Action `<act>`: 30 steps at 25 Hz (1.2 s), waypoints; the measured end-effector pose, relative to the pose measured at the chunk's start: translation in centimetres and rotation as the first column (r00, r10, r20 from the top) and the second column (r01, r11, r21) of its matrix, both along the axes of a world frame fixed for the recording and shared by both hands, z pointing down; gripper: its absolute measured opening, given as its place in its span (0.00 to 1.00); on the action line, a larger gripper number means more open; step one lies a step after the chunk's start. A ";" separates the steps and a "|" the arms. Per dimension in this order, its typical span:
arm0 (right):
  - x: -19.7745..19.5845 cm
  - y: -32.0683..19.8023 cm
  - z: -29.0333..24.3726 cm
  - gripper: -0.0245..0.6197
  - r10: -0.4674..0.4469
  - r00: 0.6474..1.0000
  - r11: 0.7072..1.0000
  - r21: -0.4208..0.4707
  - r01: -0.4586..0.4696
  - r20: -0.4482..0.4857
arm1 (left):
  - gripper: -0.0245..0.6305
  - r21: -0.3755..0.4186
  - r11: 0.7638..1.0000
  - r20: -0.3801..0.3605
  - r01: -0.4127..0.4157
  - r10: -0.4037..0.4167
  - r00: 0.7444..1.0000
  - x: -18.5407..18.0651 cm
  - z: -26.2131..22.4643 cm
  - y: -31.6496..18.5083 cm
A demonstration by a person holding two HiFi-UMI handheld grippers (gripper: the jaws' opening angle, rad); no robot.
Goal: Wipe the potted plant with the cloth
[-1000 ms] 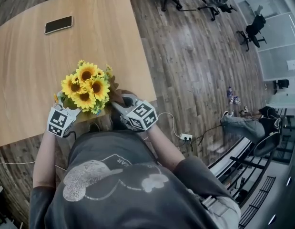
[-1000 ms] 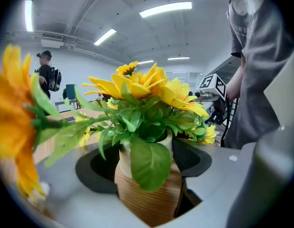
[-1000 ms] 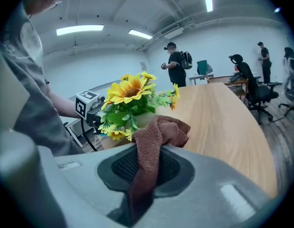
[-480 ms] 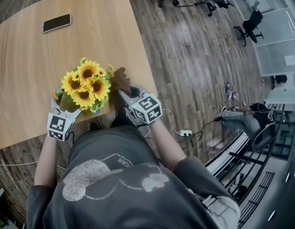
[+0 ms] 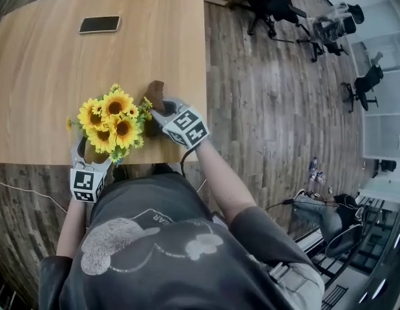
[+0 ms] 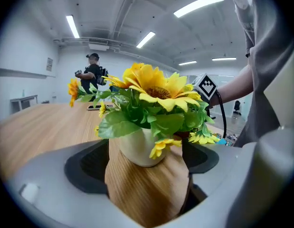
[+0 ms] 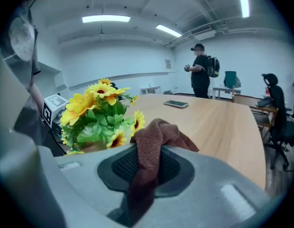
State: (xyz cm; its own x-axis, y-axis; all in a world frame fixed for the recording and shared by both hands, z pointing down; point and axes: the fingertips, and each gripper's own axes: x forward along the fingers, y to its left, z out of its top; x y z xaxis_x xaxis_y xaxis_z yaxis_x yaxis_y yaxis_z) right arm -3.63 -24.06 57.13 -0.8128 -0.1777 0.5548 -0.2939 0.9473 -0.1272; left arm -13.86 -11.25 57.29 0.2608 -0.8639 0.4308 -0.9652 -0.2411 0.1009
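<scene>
The potted plant, a bunch of yellow sunflowers [image 5: 112,123] in a white pot [image 6: 136,146], stands near the table's front edge. My left gripper [image 5: 90,155] is just in front of it. Its jaws are opening and stand either side of the pot [image 6: 144,161] without pressing on it. In the head view the blooms hide the pot. My right gripper [image 5: 158,112] is at the plant's right side, shut on a brown cloth [image 5: 156,94]. The cloth [image 7: 156,136] bunches up out of the jaws [image 7: 147,170], close beside the leaves [image 7: 97,127].
The wooden table [image 5: 44,70] carries a black phone [image 5: 99,24] at its far side. Its right edge runs just beyond my right gripper, with wood floor and office chairs [image 5: 271,2] past it. A person [image 7: 201,75] stands in the background.
My right gripper has carried the cloth forward along the plant's right side, so the cloth now shows past the blooms. My left gripper has drawn back a little toward me and its jaws have widened.
</scene>
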 end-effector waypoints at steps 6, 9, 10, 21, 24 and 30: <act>-4.7 0.5 0.4 0.13 -0.243 0.970 0.970 -0.017 0.243 0.009 | 0.90 -0.011 0.980 0.010 0.197 -0.197 0.980 1.1 0.0 -0.5; -5.5 1.7 0.9 0.13 -0.344 0.939 0.938 -0.025 0.344 0.005 | 0.92 -0.011 0.963 0.016 0.269 -0.268 0.963 1.4 0.5 -1.4; -5.6 2.2 0.9 0.13 -0.370 0.929 0.929 -0.028 0.370 0.007 | 0.92 -0.005 0.957 0.013 0.289 -0.289 0.957 1.5 0.5 -1.8; -4.9 4.8 1.4 0.13 -0.493 0.870 0.869 -0.021 0.494 0.009 | 0.95 0.025 0.925 -0.016 0.380 -0.380 0.925 1.5 0.1 -4.4; -4.7 5.6 1.3 0.13 -0.490 0.872 0.872 -0.015 0.490 0.009 | 0.95 0.016 0.923 -0.010 0.384 -0.384 0.923 1.0 -0.1 -4.5; -3.8 8.4 1.4 0.13 -0.474 0.881 0.880 -0.031 0.473 0.000 | 0.95 0.008 0.933 -0.006 0.361 -0.361 0.933 0.2 -0.6 -4.5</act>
State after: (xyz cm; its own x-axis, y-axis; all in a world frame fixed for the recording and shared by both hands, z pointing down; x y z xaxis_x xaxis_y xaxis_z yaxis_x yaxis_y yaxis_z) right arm -7.41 -15.68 58.51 -0.7918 0.2439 0.5600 0.1877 0.9696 -0.1569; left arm -13.66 -15.72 56.74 -0.0676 -0.9040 0.4221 -0.9869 0.1226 0.1047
